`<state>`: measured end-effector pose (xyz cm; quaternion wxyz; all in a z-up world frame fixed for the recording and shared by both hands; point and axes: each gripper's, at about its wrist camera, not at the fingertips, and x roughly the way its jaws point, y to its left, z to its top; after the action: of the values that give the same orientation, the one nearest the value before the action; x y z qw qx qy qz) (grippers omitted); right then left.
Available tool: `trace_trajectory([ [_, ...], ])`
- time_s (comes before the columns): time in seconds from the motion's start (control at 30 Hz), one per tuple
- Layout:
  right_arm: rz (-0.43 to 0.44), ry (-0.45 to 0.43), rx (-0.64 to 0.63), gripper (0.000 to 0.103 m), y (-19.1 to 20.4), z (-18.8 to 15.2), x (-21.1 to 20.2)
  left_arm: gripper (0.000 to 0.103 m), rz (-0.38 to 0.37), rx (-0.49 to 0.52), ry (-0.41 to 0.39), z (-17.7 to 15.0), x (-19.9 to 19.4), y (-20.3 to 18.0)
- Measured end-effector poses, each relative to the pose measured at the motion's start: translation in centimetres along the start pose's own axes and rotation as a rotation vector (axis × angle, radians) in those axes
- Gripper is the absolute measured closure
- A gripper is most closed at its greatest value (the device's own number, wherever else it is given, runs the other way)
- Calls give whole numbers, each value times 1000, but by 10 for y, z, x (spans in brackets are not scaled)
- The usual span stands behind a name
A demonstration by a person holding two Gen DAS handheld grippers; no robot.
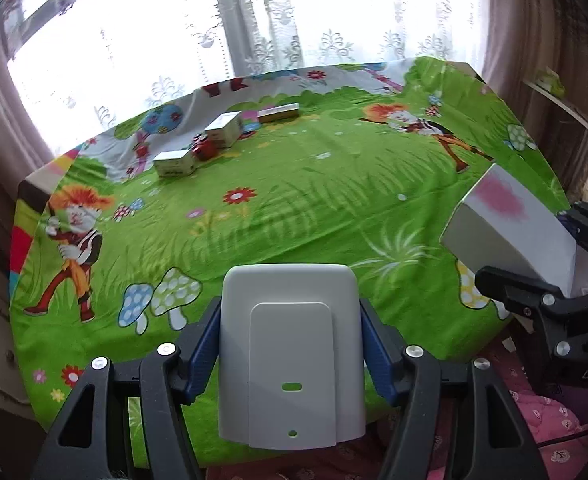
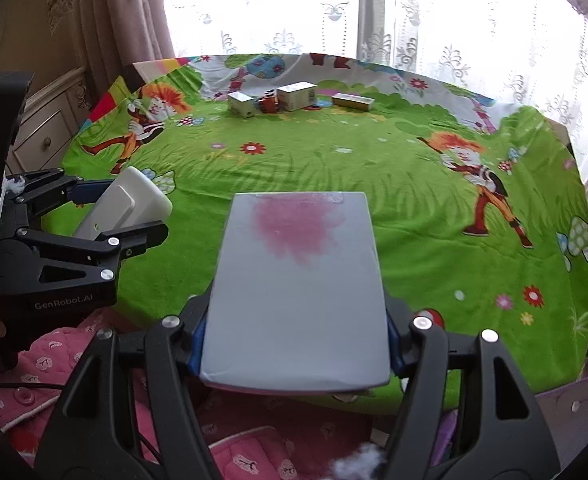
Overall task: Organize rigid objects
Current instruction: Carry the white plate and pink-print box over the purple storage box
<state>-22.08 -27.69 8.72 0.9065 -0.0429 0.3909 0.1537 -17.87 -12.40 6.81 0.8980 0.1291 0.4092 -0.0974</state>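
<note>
In the left wrist view, the left gripper [image 1: 291, 344] is clenching a white plastic device [image 1: 291, 356] above the table's near edge; the table [image 1: 314, 200] is wearing a green cartoon cloth. In the right wrist view, the right gripper [image 2: 294, 340] is grasping a grey box [image 2: 298, 292] over the near edge, while small boxes [image 2: 296, 96] are sitting along the far edge.

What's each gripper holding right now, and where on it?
Left gripper clamps a white plastic device by its two long sides. Right gripper clamps a flat grey box with a pink blotch by its side edges, near end.
</note>
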Motion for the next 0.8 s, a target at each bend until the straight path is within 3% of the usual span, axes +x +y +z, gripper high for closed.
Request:
trace_trajectory([
  [0.43, -148, -19, 239, 34, -94, -65, -65, 39, -147, 307, -32, 39, -13, -126],
  [0.8, -266, 20, 426, 34, -159, -122, -96, 39, -255, 547, -22, 37, -21, -221],
])
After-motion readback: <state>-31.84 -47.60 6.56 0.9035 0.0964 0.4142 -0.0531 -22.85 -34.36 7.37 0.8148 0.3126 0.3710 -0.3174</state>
